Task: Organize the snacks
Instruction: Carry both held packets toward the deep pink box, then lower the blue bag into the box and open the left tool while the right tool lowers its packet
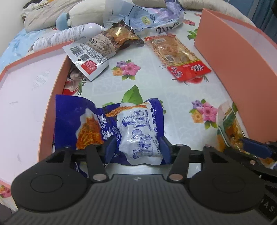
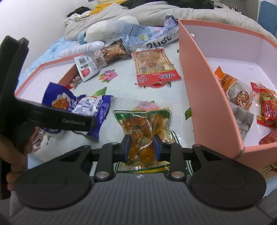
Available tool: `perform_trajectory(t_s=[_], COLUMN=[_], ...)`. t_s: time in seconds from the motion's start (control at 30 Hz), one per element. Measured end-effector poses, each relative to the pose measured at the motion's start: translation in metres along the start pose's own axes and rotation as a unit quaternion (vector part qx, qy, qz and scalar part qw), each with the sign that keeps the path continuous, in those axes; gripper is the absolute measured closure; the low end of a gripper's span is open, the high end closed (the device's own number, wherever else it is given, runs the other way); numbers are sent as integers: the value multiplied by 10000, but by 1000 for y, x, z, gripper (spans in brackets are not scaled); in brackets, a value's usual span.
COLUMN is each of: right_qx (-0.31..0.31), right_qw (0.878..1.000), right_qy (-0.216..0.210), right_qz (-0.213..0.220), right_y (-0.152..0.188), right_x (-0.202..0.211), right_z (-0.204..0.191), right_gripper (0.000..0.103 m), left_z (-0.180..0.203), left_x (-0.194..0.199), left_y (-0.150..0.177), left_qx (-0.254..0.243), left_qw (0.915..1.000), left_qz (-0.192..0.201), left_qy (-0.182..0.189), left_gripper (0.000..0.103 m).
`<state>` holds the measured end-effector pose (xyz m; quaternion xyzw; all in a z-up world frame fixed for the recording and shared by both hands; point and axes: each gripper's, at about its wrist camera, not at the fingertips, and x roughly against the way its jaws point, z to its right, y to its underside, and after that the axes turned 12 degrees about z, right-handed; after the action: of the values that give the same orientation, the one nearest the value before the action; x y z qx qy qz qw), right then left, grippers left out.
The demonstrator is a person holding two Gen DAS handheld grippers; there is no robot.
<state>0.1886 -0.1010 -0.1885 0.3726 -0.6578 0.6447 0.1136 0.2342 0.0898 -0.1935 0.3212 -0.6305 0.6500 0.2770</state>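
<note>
A blue-and-white snack packet [image 1: 83, 117] lies on the flowered tablecloth beside the low pink box [image 1: 57, 86]. My left gripper [image 1: 137, 148] is shut on its crumpled white middle, one blue pad on each side. The same packet [image 2: 93, 105] shows in the right wrist view under the left gripper's black body. My right gripper [image 2: 142, 148] is shut on a clear, green-edged packet of orange pieces [image 2: 143, 121] lying flat on the cloth. That packet [image 1: 228, 128] also appears at the right edge of the left wrist view.
A tall pink box [image 2: 199, 83] on the right holds an orange packet [image 2: 232, 86] and red packets [image 2: 266, 107]. Further back lie a red-ended packet [image 2: 152, 67], a brown packet with a barcode [image 2: 97, 62], a white bottle [image 1: 69, 34], a crumpled plastic bag [image 1: 147, 15] and bedding.
</note>
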Motion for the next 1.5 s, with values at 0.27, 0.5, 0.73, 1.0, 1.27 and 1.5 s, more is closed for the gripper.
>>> perform_trajectory(t_s=[0.27,0.5,0.73,1.0,1.27,1.5], right_qx=[-101,-259,-285,-346,-448,-520], right_qw=[9992,9959,9908,9867,9836,9818], right_qy=[-89,-169,-121,116,508,773], right_qz=[366,846,1314,1584,1673,1655], right_y=[-19,-38,-55,-60,-53,-51], right_x=[32,78,123,161,188,196], right_z=[-4,-3,0,19,45,73], right_gripper=[71,71,71,71,71,71], left_z=[-11,-12,6,37,80,119], left_x=[53,113,169,203,212,199], left_y=[-2,-16,-30,-32,-28,-41], left_qx=[615,853,774,672,463,213], left_qw=[9974,9928,9875,9830,9799,9761], left_qz=[273,767,1258,1498,1490,1418], left_qy=[265,335,544,823,1241,1634], left_gripper=[48,48,48,48,48,48])
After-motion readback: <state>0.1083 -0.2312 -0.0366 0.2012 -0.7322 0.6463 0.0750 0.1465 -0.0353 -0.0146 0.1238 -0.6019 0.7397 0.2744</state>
